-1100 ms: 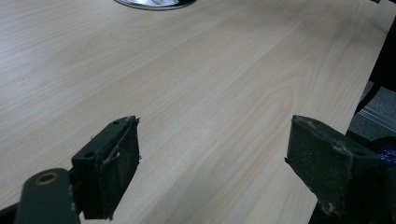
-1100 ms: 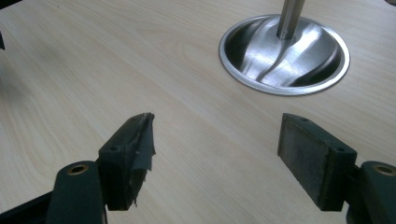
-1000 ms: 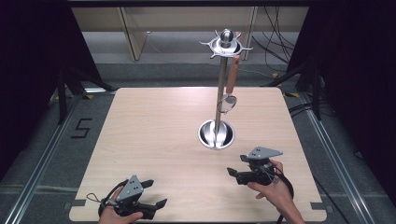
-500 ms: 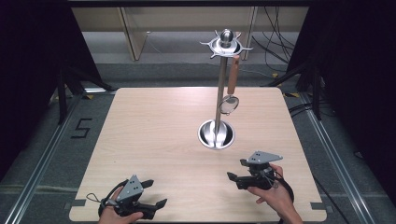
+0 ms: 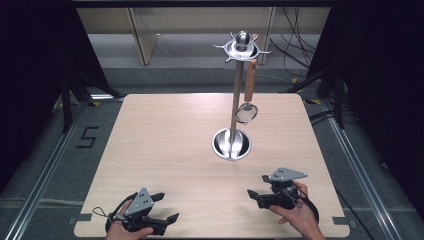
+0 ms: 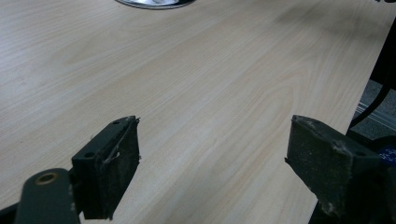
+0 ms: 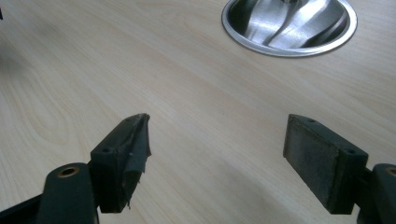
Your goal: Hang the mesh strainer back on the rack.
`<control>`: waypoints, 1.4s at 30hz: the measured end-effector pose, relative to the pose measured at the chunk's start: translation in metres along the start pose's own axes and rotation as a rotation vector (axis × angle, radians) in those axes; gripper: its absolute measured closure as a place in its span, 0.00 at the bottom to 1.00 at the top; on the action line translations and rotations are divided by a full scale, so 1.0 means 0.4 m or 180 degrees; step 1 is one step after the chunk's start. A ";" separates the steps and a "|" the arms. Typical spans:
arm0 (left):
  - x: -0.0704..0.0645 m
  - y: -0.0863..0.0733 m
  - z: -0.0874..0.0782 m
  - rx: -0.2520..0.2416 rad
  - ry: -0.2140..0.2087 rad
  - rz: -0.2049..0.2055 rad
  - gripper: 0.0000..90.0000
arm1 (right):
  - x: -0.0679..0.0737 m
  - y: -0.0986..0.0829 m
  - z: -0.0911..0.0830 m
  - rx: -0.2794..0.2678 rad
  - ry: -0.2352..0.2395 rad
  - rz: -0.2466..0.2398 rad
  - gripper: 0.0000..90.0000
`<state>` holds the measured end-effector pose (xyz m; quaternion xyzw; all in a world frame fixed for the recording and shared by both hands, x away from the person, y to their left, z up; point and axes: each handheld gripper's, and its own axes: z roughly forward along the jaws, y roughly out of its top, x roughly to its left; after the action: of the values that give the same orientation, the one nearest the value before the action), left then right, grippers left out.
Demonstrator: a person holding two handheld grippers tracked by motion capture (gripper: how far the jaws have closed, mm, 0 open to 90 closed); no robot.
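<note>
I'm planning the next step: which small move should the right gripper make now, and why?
Probably lift the right gripper forward and up toward the strainer hanging on the stand. Its jaws are open and empty, low over the table, and it sits nearer the stand than the left gripper.

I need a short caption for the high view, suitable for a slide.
Two open hand-held grippers, left gripper and right gripper, rest near a utensil stand holding one hanging strainer.

Lab recording setup, not a home: bare light-wood table [image 5: 165,150] on grey floor with metal rails [image 5: 45,172], black curtains [image 5: 30,65] both sides, loose cables [image 5: 295,45] behind, tape-marked "5" [image 5: 86,137] on floor, pale partition panels [image 5: 175,30] at back
</note>
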<state>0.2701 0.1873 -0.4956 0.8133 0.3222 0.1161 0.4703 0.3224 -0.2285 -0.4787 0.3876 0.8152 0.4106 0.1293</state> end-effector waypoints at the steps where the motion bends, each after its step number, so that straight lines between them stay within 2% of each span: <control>1: 0.001 0.000 0.000 0.0011 0.0015 0.0008 0.18 | 0.001 -0.003 -0.003 0.0018 0.0007 0.0010 0.25; 2: 0.000 0.000 0.001 0.0007 0.0007 -0.0008 0.18 | 0.006 -0.007 -0.005 0.0025 0.0029 0.0080 0.25; 3: 0.000 -0.001 0.001 0.0004 0.0009 -0.0006 0.18 | 0.002 -0.010 -0.006 -0.0029 0.0010 0.0012 0.24; 8: -0.002 -0.001 0.003 -0.0026 -0.0005 -0.0027 0.18 | 0.007 -0.025 -0.013 -0.0038 0.0068 0.0043 0.23; 9: 0.001 0.000 0.004 -0.0052 -0.0007 0.0054 0.18 | 0.008 -0.028 -0.014 -0.0042 0.0049 0.0032 0.23; 10: 0.001 0.000 0.004 -0.0049 -0.0004 0.0049 0.18 | 0.012 -0.031 -0.016 -0.0005 0.0054 0.0045 0.23; 11: 0.002 0.000 0.003 -0.0036 -0.0008 0.0052 0.18 | 0.020 -0.033 -0.018 0.0008 0.0051 0.0133 0.23; 12: 0.001 0.000 0.004 -0.0049 -0.0003 0.0049 0.18 | 0.015 -0.034 -0.018 0.0007 0.0051 0.0036 0.23; 13: 0.001 0.000 0.004 -0.0050 0.0000 0.0048 0.18 | 0.016 -0.036 -0.018 -0.0015 0.0058 0.0022 0.23; 14: 0.001 0.000 0.004 -0.0045 0.0001 0.0052 0.18 | 0.019 -0.038 -0.020 -0.0017 0.0044 0.0022 0.23; 15: 0.001 0.000 0.004 -0.0045 0.0000 0.0050 0.18 | 0.023 -0.040 -0.020 0.0006 0.0092 0.0068 0.23; 16: 0.001 0.000 0.004 -0.0044 0.0001 0.0055 0.18 | 0.023 -0.041 -0.021 -0.0005 0.0058 0.0030 0.23; 18: 0.001 0.000 0.004 -0.0042 0.0002 0.0054 0.18 | 0.035 -0.047 -0.022 0.0028 0.0070 0.0111 0.23; 19: 0.000 -0.001 0.004 -0.0046 0.0002 0.0048 0.18 | 0.029 -0.047 -0.023 0.0036 0.0070 -0.0014 0.23; 20: 0.000 0.000 0.004 -0.0035 -0.0003 0.0046 0.18 | 0.039 -0.050 -0.023 0.0061 0.0120 0.0099 0.23; 21: -0.003 -0.001 0.003 -0.0013 0.0012 -0.0010 0.18 | 0.037 -0.051 -0.024 0.0052 0.0074 0.0033 0.23; 22: -0.003 -0.001 0.003 -0.0010 0.0007 -0.0011 0.18 | 0.040 -0.053 -0.025 0.0062 0.0080 0.0051 0.23; 23: -0.003 -0.001 0.003 -0.0009 0.0008 -0.0012 0.18 | 0.036 -0.054 -0.023 0.0037 0.0077 -0.0041 0.23; 26: -0.003 -0.001 0.004 -0.0015 0.0006 -0.0007 0.18 | 0.035 -0.058 -0.024 0.0080 0.0065 -0.0031 0.23; 28: -0.003 -0.001 0.004 -0.0015 0.0005 -0.0005 0.18 | 0.035 -0.060 -0.020 0.0073 0.0116 -0.0005 0.23; 29: -0.003 -0.001 0.004 -0.0015 0.0006 -0.0004 0.18 | 0.034 -0.059 -0.023 0.0093 0.0087 -0.0016 0.24; 30: -0.003 -0.001 0.004 -0.0018 0.0008 -0.0012 0.18 | 0.033 -0.060 -0.019 0.0076 0.0131 -0.0043 0.24; 31: -0.003 -0.001 0.003 -0.0020 0.0019 0.0011 0.18 | 0.031 -0.059 -0.020 0.0114 0.0141 -0.0070 0.24; 33: 0.000 0.001 0.002 -0.0006 0.0017 0.0081 0.18 | 0.034 -0.061 -0.020 0.0074 0.0028 -0.0067 0.24; 34: 0.000 0.001 0.001 -0.0001 0.0004 0.0076 0.18 | 0.037 -0.062 -0.019 0.0122 0.0070 -0.0015 0.24; 35: 0.001 0.001 0.001 0.0002 0.0012 0.0090 0.18 | 0.034 -0.062 -0.015 0.0104 0.0106 -0.0060 0.24; 37: 0.000 0.001 0.002 -0.0002 0.0004 0.0078 0.18 | 0.035 -0.062 -0.017 0.0105 0.0057 -0.0047 0.24; 42: 0.002 0.001 0.001 0.0002 0.0014 0.0093 0.18 | 0.033 -0.062 -0.017 0.0120 0.0068 -0.0067 0.24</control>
<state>0.2711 0.1872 -0.4954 0.8179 0.3113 0.1247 0.4676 0.2970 -0.2314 -0.4921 0.3769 0.8281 0.3979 0.1175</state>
